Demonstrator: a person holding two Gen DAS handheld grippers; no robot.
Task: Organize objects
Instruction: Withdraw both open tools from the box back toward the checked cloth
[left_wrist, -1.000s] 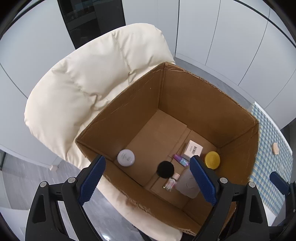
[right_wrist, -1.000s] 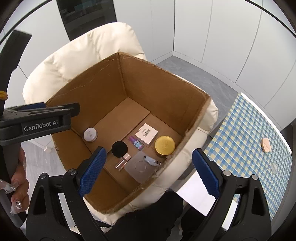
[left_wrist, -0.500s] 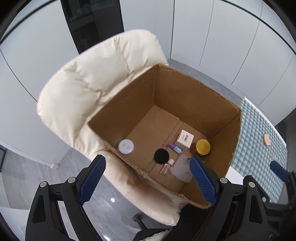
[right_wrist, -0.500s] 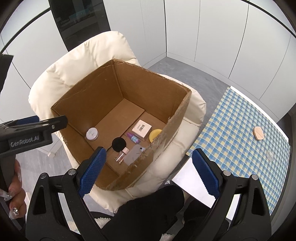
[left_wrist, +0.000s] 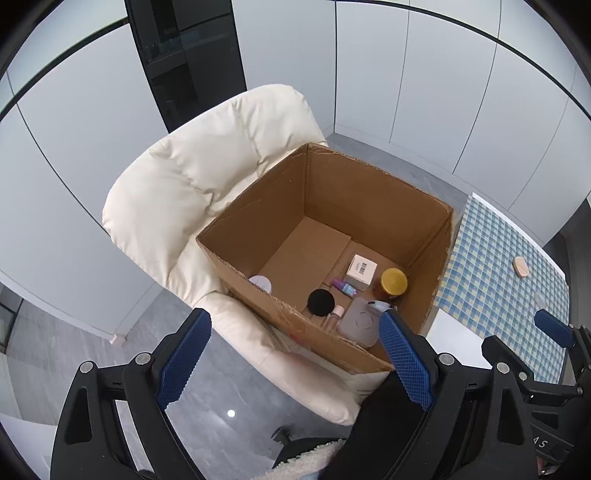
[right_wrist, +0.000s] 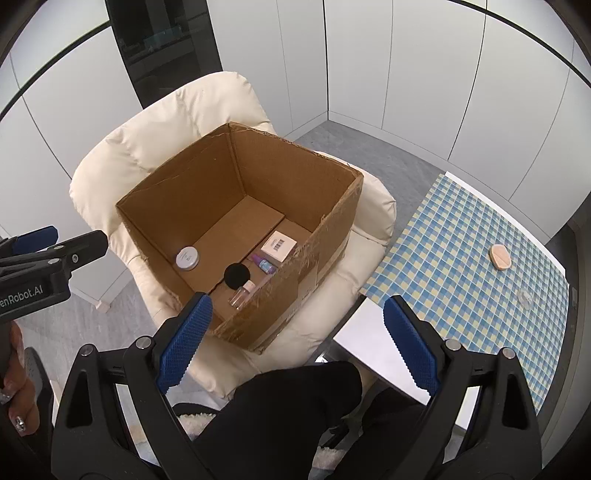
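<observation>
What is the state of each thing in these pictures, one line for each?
Cardboard box: open at the top, standing on the chair.
Yellow-lidded jar: upright in the box, lid on.
Small clear bottle: lying on its side in the box.
Peach sponge: lying on the checkered tablecloth.
Left gripper: open, holding nothing.
Right gripper: open, holding nothing.

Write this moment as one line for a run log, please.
left gripper: open, empty | right gripper: open, empty | cardboard box: on chair, items inside | sponge: on table
</observation>
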